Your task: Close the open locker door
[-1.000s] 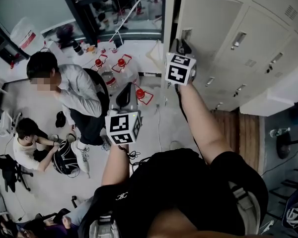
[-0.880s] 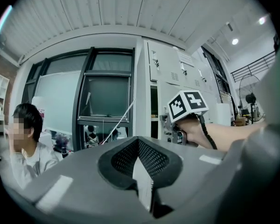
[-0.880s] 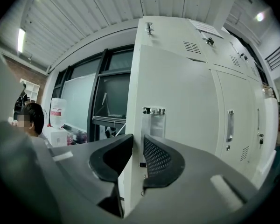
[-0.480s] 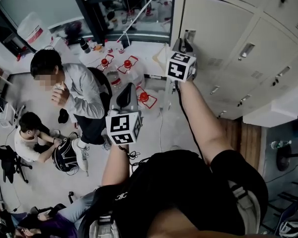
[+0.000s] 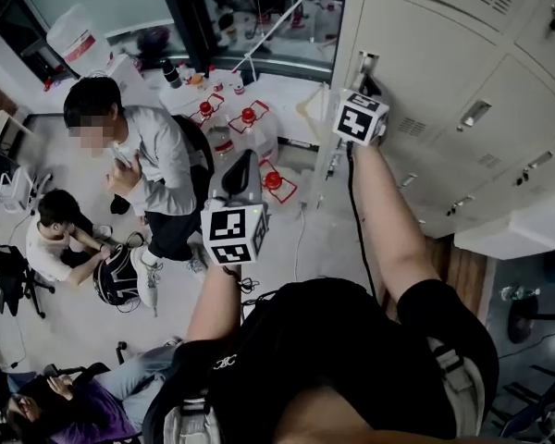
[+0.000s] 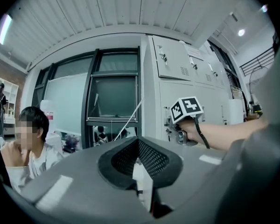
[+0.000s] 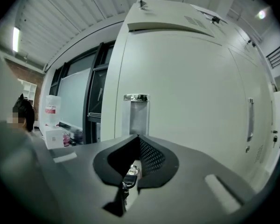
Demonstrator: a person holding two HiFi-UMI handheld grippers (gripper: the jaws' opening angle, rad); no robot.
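- My right gripper (image 5: 367,67) (image 7: 139,135) pointed at the locker door (image 5: 435,72) (image 7: 191,92), its tips just in front of the recessed handle (image 7: 136,113); I couldn't tell whether they touched it.
- Its jaws had just closed together, with nothing between them.
- The door sat at the left edge of the bank of lockers (image 5: 499,146), next to the window (image 5: 250,17). It lay about flush with its neighbours; I couldn't tell if it was latched.
- My left gripper (image 5: 240,163) (image 6: 139,141) hung over the floor (image 5: 314,239), well apart from the lockers, jaws together and empty.
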